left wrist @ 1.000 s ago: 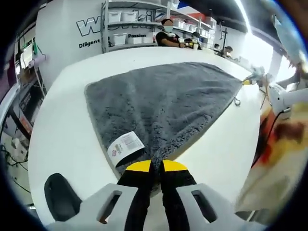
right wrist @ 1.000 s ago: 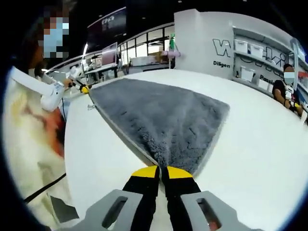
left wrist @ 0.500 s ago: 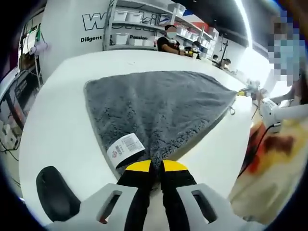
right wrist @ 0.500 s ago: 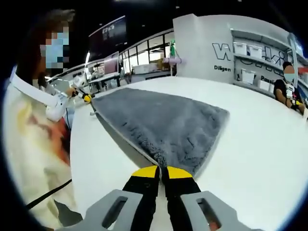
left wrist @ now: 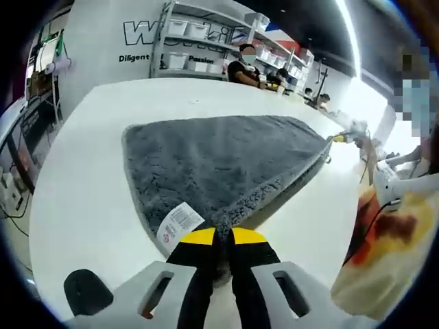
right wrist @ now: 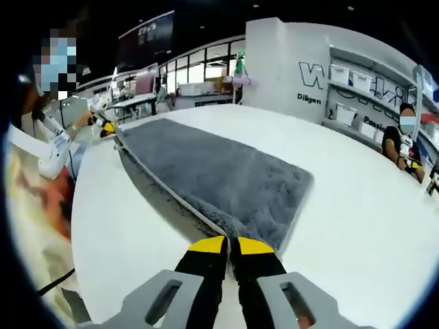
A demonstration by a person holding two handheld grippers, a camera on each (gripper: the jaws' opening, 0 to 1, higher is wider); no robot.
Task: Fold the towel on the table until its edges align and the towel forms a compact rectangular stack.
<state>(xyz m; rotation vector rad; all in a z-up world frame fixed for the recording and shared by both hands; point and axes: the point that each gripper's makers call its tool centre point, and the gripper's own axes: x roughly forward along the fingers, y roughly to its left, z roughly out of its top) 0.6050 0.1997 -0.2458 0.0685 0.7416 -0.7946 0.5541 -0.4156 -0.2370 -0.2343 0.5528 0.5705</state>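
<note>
A grey fluffy towel (left wrist: 219, 161) lies spread on the white table (left wrist: 89, 199), with a white label (left wrist: 178, 223) near its close corner. My left gripper (left wrist: 221, 238) is shut on that corner, its yellow-tipped jaws pressed together. In the right gripper view the same towel (right wrist: 212, 171) stretches away from my right gripper (right wrist: 230, 245), which is shut on another corner and holds the near edge slightly raised off the table (right wrist: 357, 226). The right gripper (left wrist: 341, 136) appears small at the towel's far corner in the left gripper view, and the left gripper (right wrist: 104, 127) likewise in the right gripper view.
A person in a light patterned top (left wrist: 391, 226) stands at the table edge, holding both grippers. Shelves with white bins (left wrist: 192, 51) and seated people (left wrist: 243, 65) are beyond the far side. A dark object (left wrist: 86, 291) sits low at the left.
The towel's gripped edge has lifted a little and drawn taut between the two grippers. Both views have shifted with the hands; the grips are unchanged.
</note>
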